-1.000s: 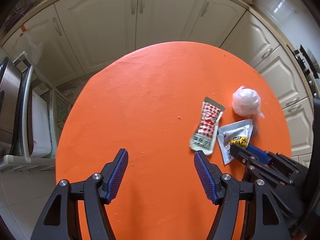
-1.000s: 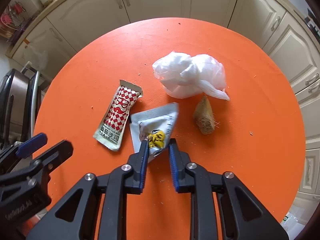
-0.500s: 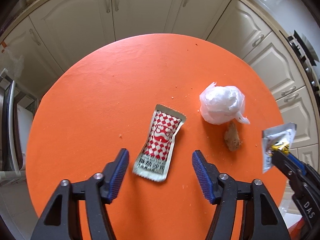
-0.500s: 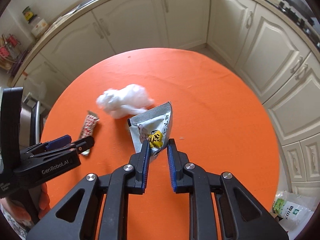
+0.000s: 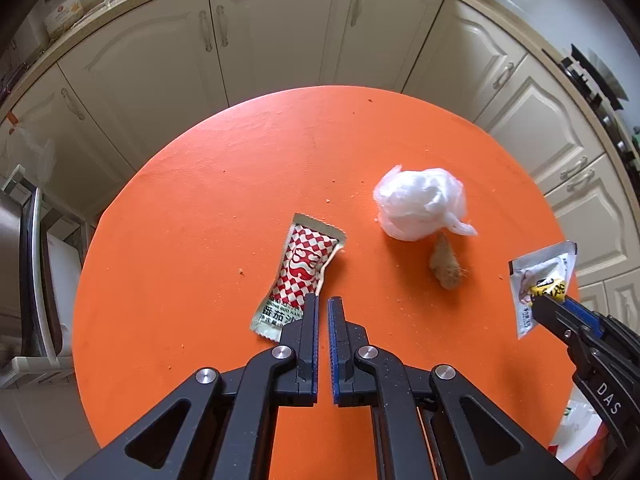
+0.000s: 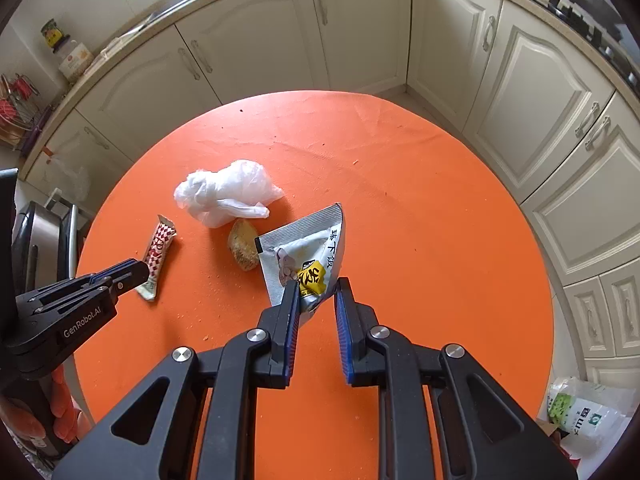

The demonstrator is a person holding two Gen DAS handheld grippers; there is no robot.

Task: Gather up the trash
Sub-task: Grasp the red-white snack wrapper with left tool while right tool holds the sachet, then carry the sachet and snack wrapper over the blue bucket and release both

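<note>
Four bits of trash are in front of you, three on the orange table (image 5: 192,208) and one in the air. Your left gripper (image 5: 322,307) has its jaws drawn together with only a thin slit between the blue pads, and it points steeply down at the table. Its left finger overlaps the near right corner of the red-and-white checked sachet (image 5: 301,276), which lies flat on the table just ahead and to the left of the tips; whether that corner is actually pinched you cannot tell from either view.

Your right gripper (image 6: 317,293) is clamped on the lower edge of the silver packet with the yellow label (image 6: 305,256), and the packet stands up from the tips, clear of the table.

From the left gripper, the crumpled white plastic bag (image 5: 420,205) sits farther ahead and to the right. A brown crumbly lump (image 5: 445,266) lies just on the near side of the bag, almost touching it, between the bag and the right gripper's packet. Cream cabinet doors (image 5: 280,40) curve round behind the table.
</note>
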